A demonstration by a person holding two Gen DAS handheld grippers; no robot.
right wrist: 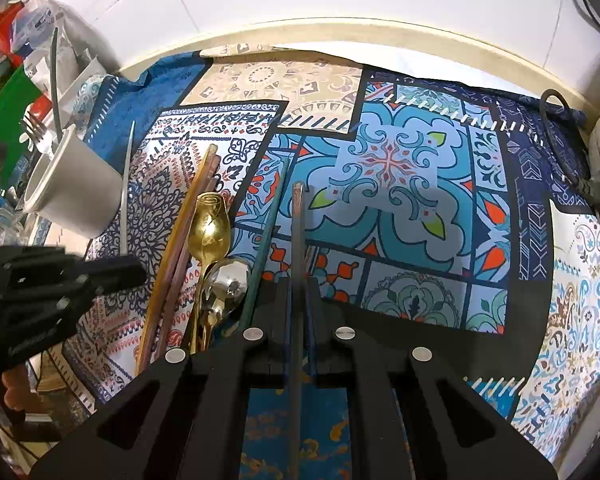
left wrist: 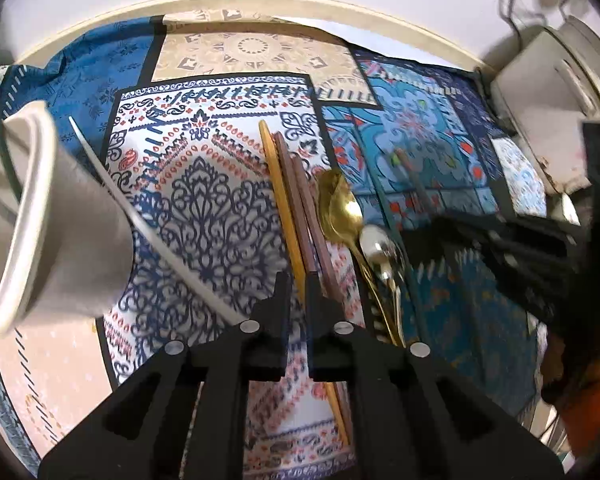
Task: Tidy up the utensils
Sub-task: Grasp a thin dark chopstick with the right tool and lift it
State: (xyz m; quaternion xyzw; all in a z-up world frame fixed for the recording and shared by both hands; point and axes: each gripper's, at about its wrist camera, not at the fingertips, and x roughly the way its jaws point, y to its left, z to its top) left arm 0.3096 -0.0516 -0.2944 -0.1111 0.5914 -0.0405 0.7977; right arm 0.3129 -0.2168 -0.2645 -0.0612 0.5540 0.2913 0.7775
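A patterned patchwork cloth [right wrist: 396,184] is seen spread over the surface, filling most of both views, with a pale rim of the surface [right wrist: 340,28] curving along the top of the frame. A grey-white cup [right wrist: 76,196] is seen lying tilted at the left of the right wrist view, and a fork [right wrist: 36,132] is seen just beyond its mouth; in the left wrist view the same cup fills the left edge. The left tongs [left wrist: 298,280] are shown at the bottom centre of their own view, closed on a brown chopstick [left wrist: 296,184], which runs up the frame beside a second brown one and a yellow chopstick [left wrist: 276,184]. The right tongs [right wrist: 298,280] are shown at the bottom centre of their view, closed on a dark grey chopstick [right wrist: 298,232], whose tip points toward the upper centre of the frame. A green chopstick [right wrist: 268,232] is seen lying just to the left of it on the cloth. A gold spoon [right wrist: 211,228] is found left of centre in the right wrist view, with a silver spoon [right wrist: 230,276] partly beneath and beside it. A white chopstick [right wrist: 126,184] is seen lying just beside the cup, at upper left.
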